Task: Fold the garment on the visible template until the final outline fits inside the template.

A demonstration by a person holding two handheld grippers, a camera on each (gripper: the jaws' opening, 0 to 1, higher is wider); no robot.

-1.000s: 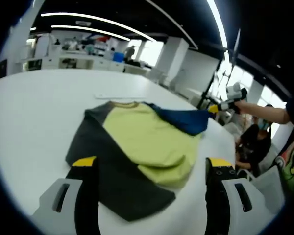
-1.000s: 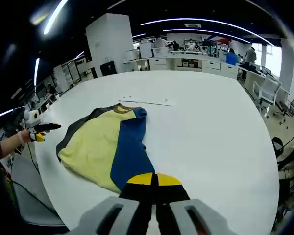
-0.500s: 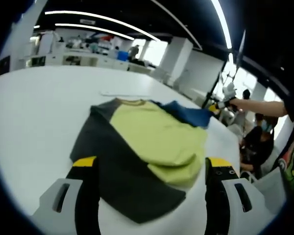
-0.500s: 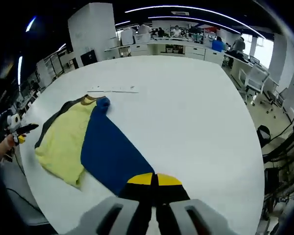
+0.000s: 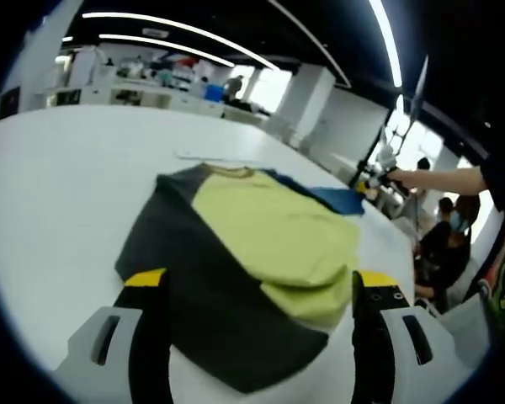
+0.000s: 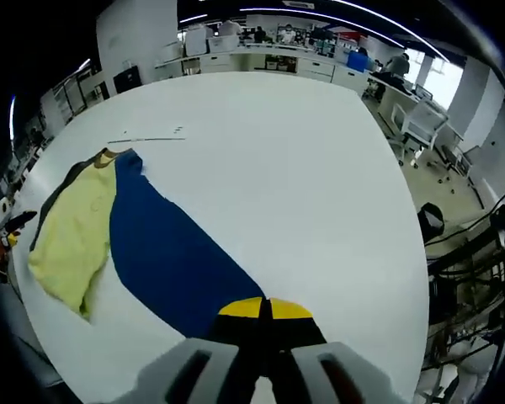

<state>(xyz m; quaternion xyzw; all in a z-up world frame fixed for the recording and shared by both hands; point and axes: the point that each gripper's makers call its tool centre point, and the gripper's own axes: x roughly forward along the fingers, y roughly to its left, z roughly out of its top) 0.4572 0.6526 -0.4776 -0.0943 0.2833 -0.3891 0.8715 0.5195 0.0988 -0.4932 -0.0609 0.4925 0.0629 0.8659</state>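
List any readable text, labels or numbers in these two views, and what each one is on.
None readable.
Garment: plain yellow, blue and dark grey panels, no print or label showing.
Thin strip on the table beyond the collar: faint marks, too small to read.
Background shelves and desks: too blurred to read.

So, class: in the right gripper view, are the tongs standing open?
No: the right tongs are shut, yellow tips together, on the edge of the garment's blue sleeve.
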